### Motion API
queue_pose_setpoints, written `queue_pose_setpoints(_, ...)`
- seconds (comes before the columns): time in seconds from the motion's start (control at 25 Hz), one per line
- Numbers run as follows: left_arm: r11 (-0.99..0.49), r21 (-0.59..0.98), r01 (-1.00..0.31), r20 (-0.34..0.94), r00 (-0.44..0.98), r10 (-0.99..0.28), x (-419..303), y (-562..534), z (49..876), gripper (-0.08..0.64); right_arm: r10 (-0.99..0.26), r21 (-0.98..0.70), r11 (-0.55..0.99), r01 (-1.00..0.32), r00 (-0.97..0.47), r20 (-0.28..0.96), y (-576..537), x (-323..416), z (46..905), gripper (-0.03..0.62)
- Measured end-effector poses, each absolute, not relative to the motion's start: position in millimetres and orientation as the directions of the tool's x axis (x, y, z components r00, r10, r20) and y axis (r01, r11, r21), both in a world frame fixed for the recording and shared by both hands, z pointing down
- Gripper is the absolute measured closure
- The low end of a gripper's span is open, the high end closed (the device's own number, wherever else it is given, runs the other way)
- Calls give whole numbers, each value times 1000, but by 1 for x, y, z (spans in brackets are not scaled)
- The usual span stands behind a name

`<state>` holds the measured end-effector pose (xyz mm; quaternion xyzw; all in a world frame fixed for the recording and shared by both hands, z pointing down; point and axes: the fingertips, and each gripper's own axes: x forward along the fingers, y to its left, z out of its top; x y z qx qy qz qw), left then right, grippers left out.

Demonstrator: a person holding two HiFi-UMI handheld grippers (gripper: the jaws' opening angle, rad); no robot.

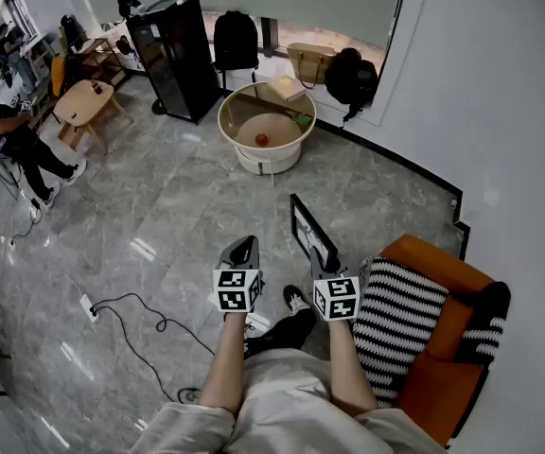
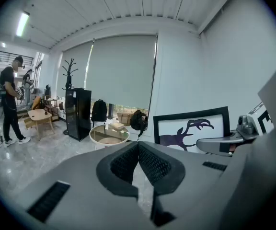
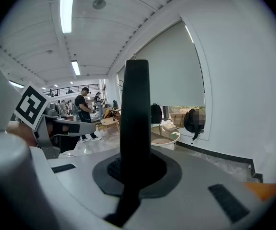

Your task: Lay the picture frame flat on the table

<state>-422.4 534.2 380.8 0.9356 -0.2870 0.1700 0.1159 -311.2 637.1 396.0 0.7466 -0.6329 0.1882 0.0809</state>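
Note:
The picture frame (image 1: 310,230) is black-rimmed and holds a white print with a dark branching figure. It stands upright on its edge above the floor, in front of my knees. My right gripper (image 1: 322,265) is shut on its near lower edge. In the right gripper view the frame's rim (image 3: 134,114) rises as a black bar out of the jaws. My left gripper (image 1: 244,249) hovers to the frame's left, shut and empty, its pads (image 2: 150,164) meeting. From there the frame's face (image 2: 190,128) shows at the right. The round glass-topped table (image 1: 296,142) stands farther ahead.
On the round table lie a book (image 1: 287,88), a red ball (image 1: 262,140) and a green item. An orange armchair (image 1: 438,348) with a striped cushion (image 1: 400,315) is at my right. A black cabinet (image 1: 178,55), a floor cable (image 1: 131,315) and a seated person (image 1: 8,130) are to the left.

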Motion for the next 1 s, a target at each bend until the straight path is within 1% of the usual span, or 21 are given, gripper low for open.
queue_pose_setpoints(0.12, -785, 171, -595, 435, 761, -482, -414, 516, 402, 538, -906, -83, -158, -984, 111, 409, 629, -302, 406, 552)
queue_pose_setpoints(0.28, -737, 228, -636, 432, 745, -509, -400, 480, 407, 538, -892, -28, -133, -991, 107, 438, 605, -277, 409, 552)
queue_pose_setpoints(0.52, -727, 247, -641, 433, 744, -509, -350, 429, 412, 538, -903, -92, -101, -991, 53, 425, 553, -228, 410, 553)
queue_pose_setpoints(0.76, -675, 293, -677, 426, 725, -541, -301, 366, 413, 538, -881, -41, -23, -999, 1, 473, 505, -195, 411, 553)
queue_pose_setpoints(0.88, -661, 320, -679, 426, 726, -540, -268, 349, 417, 538, -870, -20, -16, -1000, 3, 494, 495, -169, 412, 553)
queue_pose_setpoints(1.0, -673, 322, -666, 420, 737, -529, -238, 337, 419, 538, -869, -17, -42, -999, 28, 494, 487, -139, 413, 552)
